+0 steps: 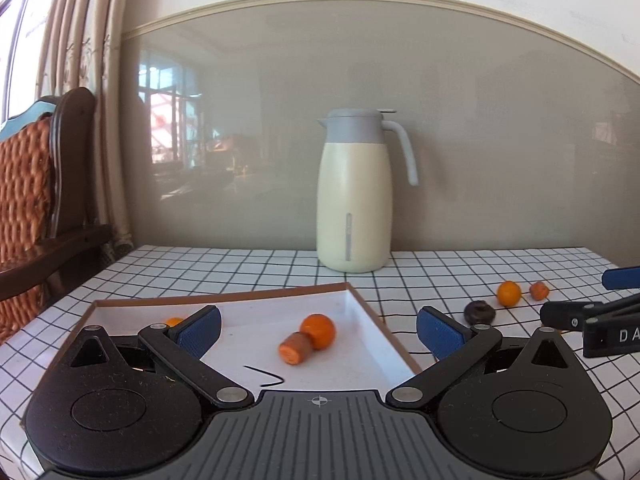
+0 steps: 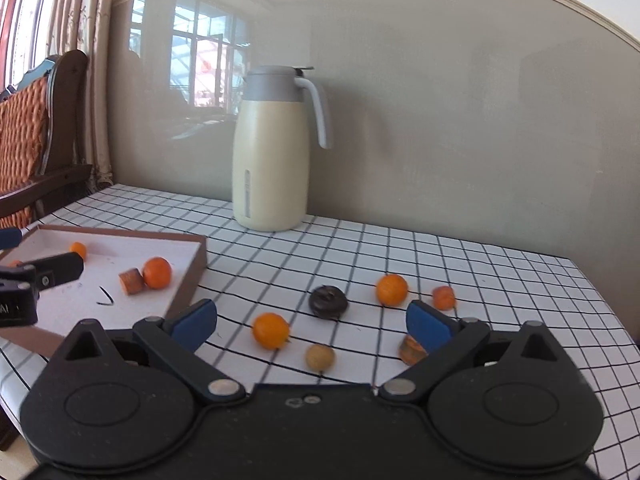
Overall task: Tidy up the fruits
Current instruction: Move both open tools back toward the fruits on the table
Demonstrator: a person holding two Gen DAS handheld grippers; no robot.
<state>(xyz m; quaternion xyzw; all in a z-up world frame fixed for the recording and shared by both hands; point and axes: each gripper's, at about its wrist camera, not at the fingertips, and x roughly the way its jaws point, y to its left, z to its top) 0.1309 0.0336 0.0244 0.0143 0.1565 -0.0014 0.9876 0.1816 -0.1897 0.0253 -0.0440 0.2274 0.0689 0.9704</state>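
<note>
The left gripper hung spread wide and empty over the shallow brown-rimmed white cardboard tray. Between its blue fingertips lay a round glossy orange tangerine touching a stubby cut orange carrot piece, both inside the tray; a smaller orange fruit peeked out behind the left finger.

The right gripper was likewise released, holding nothing, above the black-gridded white tablecloth. Between its fingers sat a bright orange tangerine and a small tan round fruit. A carrot chunk lay partly hidden by the right fingertip. Farther off rested a dark wrinkled ring-shaped fruit, another tangerine and a small reddish-orange piece.

A cream thermos jug with a grey lid stood near the wall.
</note>
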